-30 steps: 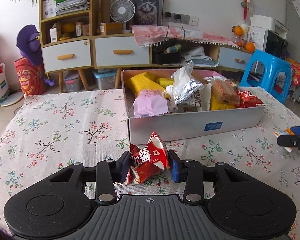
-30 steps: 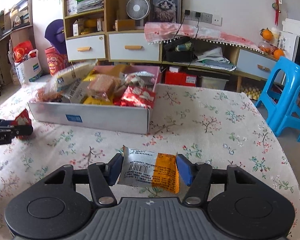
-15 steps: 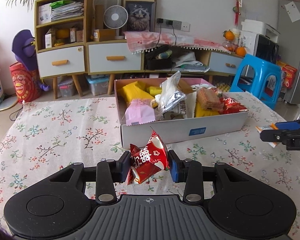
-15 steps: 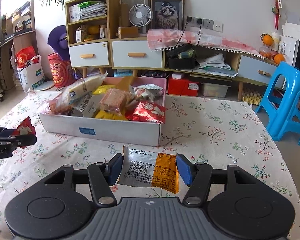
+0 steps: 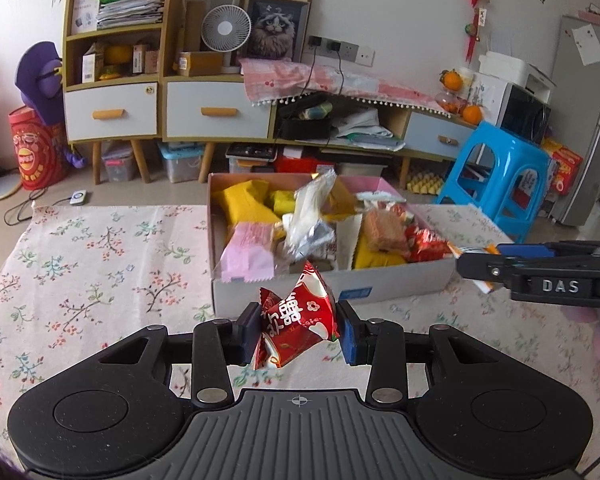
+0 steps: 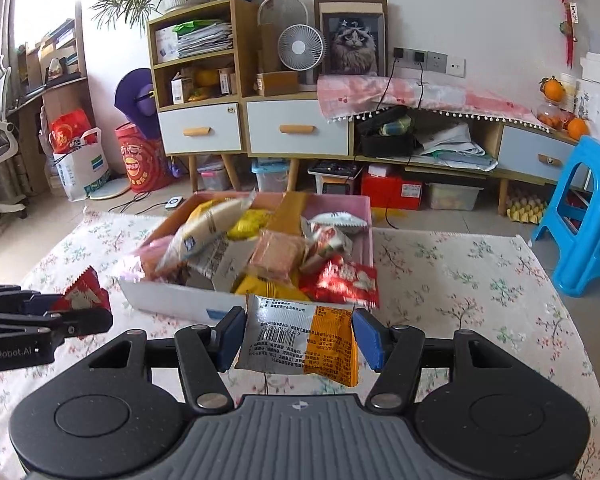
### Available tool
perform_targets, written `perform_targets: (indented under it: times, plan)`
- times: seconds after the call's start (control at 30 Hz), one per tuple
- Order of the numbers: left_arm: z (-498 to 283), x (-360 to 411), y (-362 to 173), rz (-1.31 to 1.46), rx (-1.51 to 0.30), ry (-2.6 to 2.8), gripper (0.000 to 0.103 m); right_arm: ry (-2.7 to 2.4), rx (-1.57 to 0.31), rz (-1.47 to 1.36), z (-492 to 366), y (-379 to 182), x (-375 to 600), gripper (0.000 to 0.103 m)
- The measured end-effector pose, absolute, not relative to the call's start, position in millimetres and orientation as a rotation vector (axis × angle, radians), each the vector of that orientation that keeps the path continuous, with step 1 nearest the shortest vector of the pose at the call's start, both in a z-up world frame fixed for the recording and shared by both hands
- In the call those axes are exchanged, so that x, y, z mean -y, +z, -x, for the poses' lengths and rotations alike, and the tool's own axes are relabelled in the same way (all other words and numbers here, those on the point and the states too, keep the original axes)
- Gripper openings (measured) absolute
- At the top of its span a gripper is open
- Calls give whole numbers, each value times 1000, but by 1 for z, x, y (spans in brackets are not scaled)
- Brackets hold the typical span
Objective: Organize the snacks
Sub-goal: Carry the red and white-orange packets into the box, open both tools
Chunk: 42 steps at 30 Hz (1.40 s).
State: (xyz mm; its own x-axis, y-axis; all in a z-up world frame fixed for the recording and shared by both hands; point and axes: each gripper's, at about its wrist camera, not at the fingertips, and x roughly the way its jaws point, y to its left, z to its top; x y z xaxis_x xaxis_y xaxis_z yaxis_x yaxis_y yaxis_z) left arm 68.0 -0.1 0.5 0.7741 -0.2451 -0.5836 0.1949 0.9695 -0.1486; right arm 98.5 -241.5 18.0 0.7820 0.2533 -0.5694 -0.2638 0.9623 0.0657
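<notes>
Both hand-held grippers face the box [image 5: 332,284] dead ahead: left [image 5: 298,330] clamps the red packet [image 5: 298,318], right [image 6: 296,336] the silver-orange packet [image 6: 300,338], right nearer.

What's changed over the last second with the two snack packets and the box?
Both tongs have lifted: the box sits lower and closer under each view, and more floor shows behind it. The left tongs still clamp the red packet; the right tongs still clamp the silver-and-orange packet. Nothing was released, and the box contents look unchanged.

blue stool [image 5: 504,184] | white fan [image 5: 225,30] | cat picture [image 6: 354,42] | floral tablecloth [image 5: 100,264]
</notes>
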Motion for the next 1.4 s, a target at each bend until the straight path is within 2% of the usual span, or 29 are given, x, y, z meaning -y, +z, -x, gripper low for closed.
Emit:
perform_targets:
  times: [0.43, 0.8, 1.1, 1.3, 1.37, 1.4]
  plan:
    - [-121, 0, 34, 139, -635, -179, 37, 167, -678, -340, -155, 29, 262, 47]
    - [-206, -7, 21, 217, -745, -149, 37, 219, -678, -469, -203, 27, 254, 48]
    - [-231, -8, 0, 282, -785, -162, 37, 250, -703, -542, -223, 10, 247, 49]
    - [-233, -7, -5, 278, -783, -169, 39, 238, -719, -532, -223, 4, 247, 56]
    - [-232, -7, -5, 289, -780, -173, 43, 231, -716, -529, -221, 6, 248, 63]
    - [-232, -8, -4, 295, -776, -170, 48, 228, -716, -531, -221, 6, 248, 64]
